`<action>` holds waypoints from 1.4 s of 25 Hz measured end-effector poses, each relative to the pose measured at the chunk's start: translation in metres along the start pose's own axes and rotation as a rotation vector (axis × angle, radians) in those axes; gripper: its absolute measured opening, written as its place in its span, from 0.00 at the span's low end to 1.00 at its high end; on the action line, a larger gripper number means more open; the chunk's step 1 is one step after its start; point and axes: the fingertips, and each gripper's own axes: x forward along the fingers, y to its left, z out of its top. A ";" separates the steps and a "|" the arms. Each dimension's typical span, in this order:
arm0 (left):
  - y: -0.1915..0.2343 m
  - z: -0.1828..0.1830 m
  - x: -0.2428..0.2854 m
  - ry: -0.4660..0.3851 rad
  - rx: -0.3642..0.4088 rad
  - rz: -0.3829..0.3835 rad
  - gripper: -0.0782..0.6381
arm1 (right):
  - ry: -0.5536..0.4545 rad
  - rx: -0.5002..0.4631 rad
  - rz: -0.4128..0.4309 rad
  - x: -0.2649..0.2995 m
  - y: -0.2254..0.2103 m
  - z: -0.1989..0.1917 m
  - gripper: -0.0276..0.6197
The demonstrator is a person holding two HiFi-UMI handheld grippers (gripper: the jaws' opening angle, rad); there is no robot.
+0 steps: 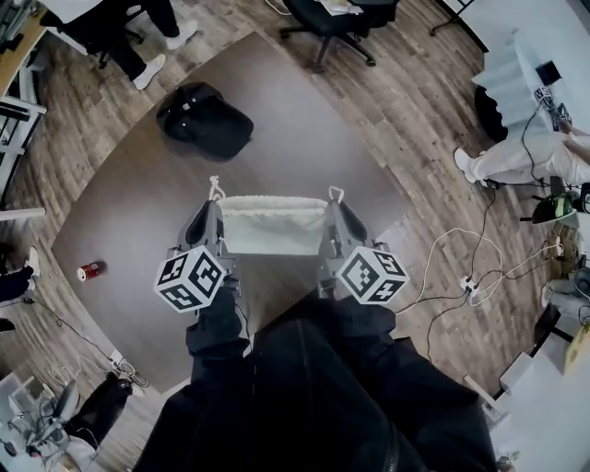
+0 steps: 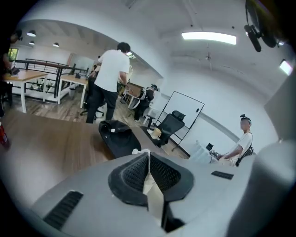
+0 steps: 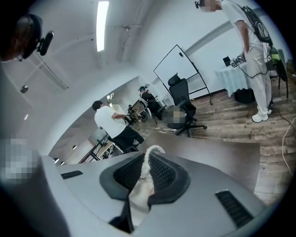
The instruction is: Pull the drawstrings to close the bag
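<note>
Head view: the white drawstring bag (image 1: 274, 228) is stretched between the left gripper (image 1: 215, 205) and the right gripper (image 1: 335, 207) over the brown table (image 1: 120, 212). A black backpack (image 1: 205, 118) and a red can (image 1: 89, 271) sit on that table, well apart. Left gripper view: jaws pinched tight on the left drawstring (image 2: 149, 180). Right gripper view: jaws clamped on the right drawstring (image 3: 151, 152), and its white loop pokes out past the tips.

Wood floor (image 1: 433, 120), office chair (image 1: 323, 18), whiteboard (image 2: 182, 109)
</note>
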 end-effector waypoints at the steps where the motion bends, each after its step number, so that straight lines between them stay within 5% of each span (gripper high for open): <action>1: -0.003 0.009 -0.006 -0.029 0.000 0.007 0.16 | -0.019 0.002 0.010 -0.002 0.004 0.009 0.13; 12: -0.020 0.070 -0.058 -0.224 -0.001 0.076 0.16 | -0.092 -0.077 0.043 -0.023 0.030 0.059 0.12; 35: -0.004 0.096 -0.121 -0.365 -0.043 0.181 0.16 | -0.117 -0.198 -0.009 -0.045 0.038 0.076 0.12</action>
